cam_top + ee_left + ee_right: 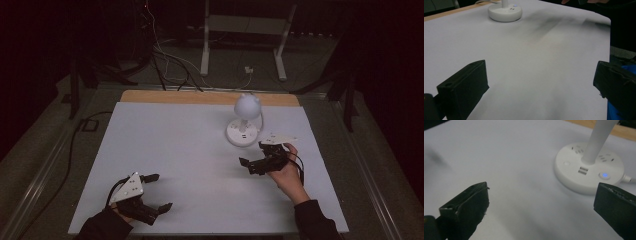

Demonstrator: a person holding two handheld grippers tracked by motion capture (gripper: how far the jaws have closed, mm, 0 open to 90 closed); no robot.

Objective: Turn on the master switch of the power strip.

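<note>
We see a white desk lamp [244,120] with a round flat base and a rounded head, standing toward the far right of the pale grey tabletop [175,150]. Right claw [252,156] sits just beside the lamp base, on its near side, not touching it; jaws spread wide, nothing between them. In the right gripper view the lamp base [589,171] lies ahead and to the right, close to the right-hand jaw, with two USB slots and a small lit blue button on top and the white stem rising from its middle. A white cord leaves the base at the right edge. Left claw [159,191] is at the near left of the tabletop, well apart from the lamp, released, jaws wide and empty. In the left gripper view the base [504,11] shows far ahead at the top left.
</note>
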